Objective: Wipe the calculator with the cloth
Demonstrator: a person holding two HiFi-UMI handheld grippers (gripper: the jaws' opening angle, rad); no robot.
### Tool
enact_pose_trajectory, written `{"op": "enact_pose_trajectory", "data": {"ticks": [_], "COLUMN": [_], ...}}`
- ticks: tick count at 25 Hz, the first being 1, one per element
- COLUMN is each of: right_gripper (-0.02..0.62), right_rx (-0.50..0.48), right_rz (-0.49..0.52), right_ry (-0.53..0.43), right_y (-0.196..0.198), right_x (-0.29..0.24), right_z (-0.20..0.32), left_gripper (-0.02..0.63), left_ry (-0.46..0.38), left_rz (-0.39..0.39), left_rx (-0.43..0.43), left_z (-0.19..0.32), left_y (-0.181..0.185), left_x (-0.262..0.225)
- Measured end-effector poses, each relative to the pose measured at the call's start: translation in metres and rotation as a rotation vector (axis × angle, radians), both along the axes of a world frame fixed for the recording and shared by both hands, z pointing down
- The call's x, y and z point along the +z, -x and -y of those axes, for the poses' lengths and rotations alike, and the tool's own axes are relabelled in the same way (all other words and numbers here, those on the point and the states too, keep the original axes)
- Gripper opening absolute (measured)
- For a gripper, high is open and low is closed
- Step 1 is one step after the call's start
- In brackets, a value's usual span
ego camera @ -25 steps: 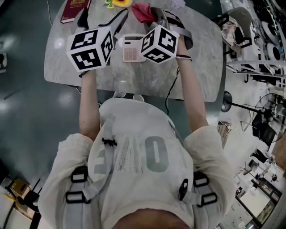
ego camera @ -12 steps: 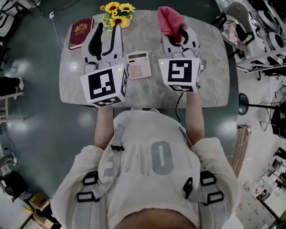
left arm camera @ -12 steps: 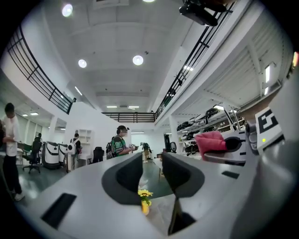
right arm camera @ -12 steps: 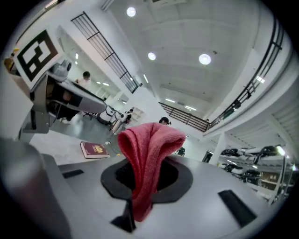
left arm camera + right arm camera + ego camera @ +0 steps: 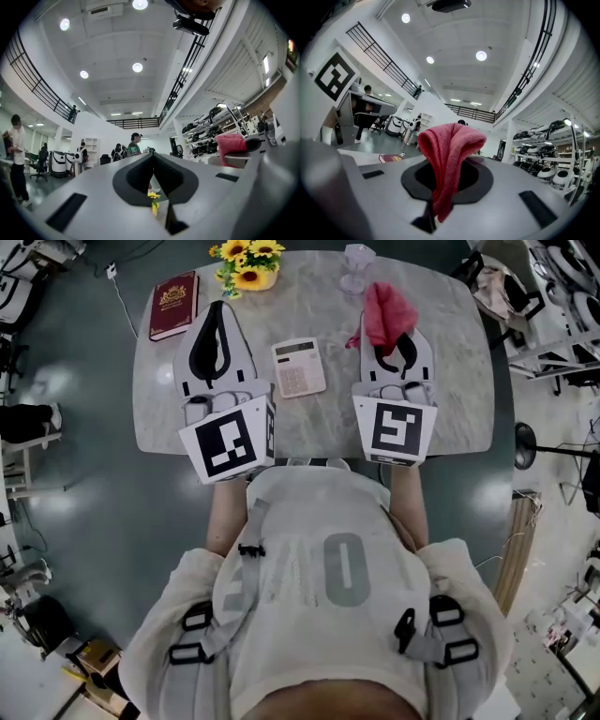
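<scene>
Currently the right gripper [image 5: 395,341] pinches the red cloth [image 5: 386,313] at upper right, and with the left gripper [image 5: 218,310] just pressed together on nothing, the unbraced calculator [image 5: 299,367] at upper centre may skid under wiping.

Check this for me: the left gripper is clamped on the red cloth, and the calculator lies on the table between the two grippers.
Wrong gripper. The right gripper is clamped on the red cloth, as the right gripper view shows. The left gripper has just been closing its jaws, with nothing between them. The calculator does lie on the table between the two grippers.
</scene>
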State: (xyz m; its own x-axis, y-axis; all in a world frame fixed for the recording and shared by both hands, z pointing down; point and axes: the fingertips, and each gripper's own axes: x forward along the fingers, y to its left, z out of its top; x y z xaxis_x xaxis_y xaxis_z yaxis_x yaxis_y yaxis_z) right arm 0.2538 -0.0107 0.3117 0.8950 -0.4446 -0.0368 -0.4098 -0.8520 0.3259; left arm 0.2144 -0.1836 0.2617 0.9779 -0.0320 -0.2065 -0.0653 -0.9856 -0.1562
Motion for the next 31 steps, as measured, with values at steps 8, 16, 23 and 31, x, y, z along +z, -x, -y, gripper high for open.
{"op": "enact_pose_trajectory", "data": {"ticks": [8,16,23,31], "right_gripper": [0.054,0.054,0.054,0.054], "right_rx": [-0.05,-0.062,-0.07,-0.065], "right_rz": [0.158,0.154,0.151,0.164], "right_ry": [-0.074,-0.051,-0.05,-0.044], "right_y": [0.007,0.008,0.009,0.009], "right_x": [0.037,0.037,0.033,0.04], "right_z": [0.002,0.007,0.014,0.012], "left_gripper": [0.021,0.021,0.021,0.021], "left_ry": [0.044,0.069,0.071,0.076], "left_rz": [0.007,0.008,0.014,0.009], "left_rx": [-0.036,-0.054,-0.06,-0.062], "left_z": [0.018,0.024,0.031,0.032], "left_y": [0.003,0.007,0.007,0.01], "left_x": [0.012,0.016,0.014,0.016]}}
